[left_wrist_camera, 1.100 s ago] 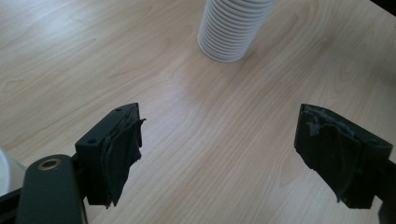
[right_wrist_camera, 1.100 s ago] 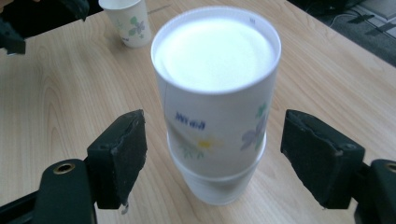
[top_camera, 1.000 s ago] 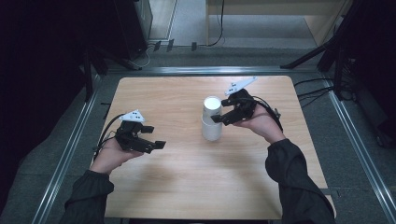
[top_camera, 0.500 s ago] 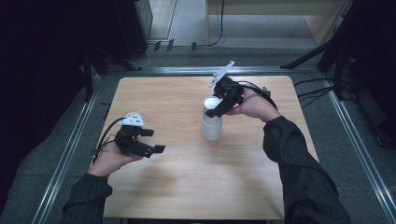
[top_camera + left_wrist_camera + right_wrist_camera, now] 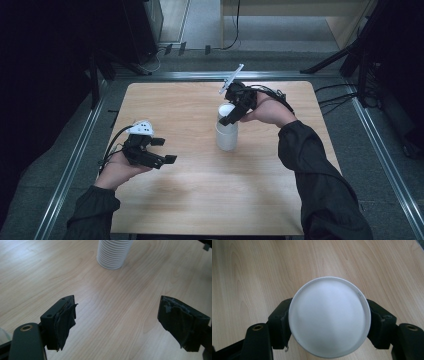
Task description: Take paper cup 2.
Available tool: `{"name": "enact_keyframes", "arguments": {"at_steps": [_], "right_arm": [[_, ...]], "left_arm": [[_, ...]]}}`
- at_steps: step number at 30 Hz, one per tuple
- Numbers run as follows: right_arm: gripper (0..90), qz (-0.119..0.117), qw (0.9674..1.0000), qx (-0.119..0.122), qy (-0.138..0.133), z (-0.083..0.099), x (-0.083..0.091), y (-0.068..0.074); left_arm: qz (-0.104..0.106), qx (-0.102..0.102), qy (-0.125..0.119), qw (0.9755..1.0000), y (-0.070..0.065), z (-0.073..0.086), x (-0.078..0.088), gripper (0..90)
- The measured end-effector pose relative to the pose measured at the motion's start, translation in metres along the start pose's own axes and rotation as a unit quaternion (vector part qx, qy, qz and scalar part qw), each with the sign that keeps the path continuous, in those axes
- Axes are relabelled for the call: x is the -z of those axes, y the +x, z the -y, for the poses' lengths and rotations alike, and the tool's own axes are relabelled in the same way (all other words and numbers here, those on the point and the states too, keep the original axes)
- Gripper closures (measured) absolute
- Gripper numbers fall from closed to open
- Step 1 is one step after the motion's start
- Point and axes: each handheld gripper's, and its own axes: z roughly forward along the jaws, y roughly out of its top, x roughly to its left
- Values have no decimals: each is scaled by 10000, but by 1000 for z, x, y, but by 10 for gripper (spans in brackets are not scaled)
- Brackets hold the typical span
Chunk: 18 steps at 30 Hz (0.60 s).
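Note:
A white stack of upside-down paper cups (image 5: 226,135) stands mid-table; its ribbed side (image 5: 113,252) shows at the top of the left gripper view. My right gripper (image 5: 231,116) reaches down over the stack from the right. Its jaws have just been closing, and they now press on both sides of the top cup (image 5: 329,316), whose round white base faces the camera. My left gripper (image 5: 164,150) hovers low over the table's left part with its jaws wide apart (image 5: 125,322) and only bare wood between them.
The wooden table (image 5: 200,200) has metal rails along its left and right sides. Cables and dark equipment lie on the floor beyond the far edge. Both forearms in dark sleeves come in from the near edge.
My right gripper rose from beside the stack to over its top, tilted downward, and narrowed its jaws around the top cup. The left gripper stayed in place.

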Motion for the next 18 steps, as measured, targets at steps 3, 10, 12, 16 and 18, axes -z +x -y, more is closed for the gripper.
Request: {"name": "enact_keyframes", "arguments": {"at_steps": [3,10,12,16,18], "right_arm": [[321,4,10000,6,22,-1,1,0],[329,34,9999,-17,129,-3,5,2],[331,53,9999,-29,122,-3,5,2],[332,38,9998,-58,163,-4,6,1],[333,34,9999,-56,149,-4,8,1]], "left_arm": [[16,-16,43,10000,-1,0,-1,153],[-39,27,-18,10000,1,0,1,158],[-36,41,-23,10000,2,1,2,159],[-25,32,-27,10000,2,0,1,159],[-23,5,-14,10000,2,0,1,159]]}}
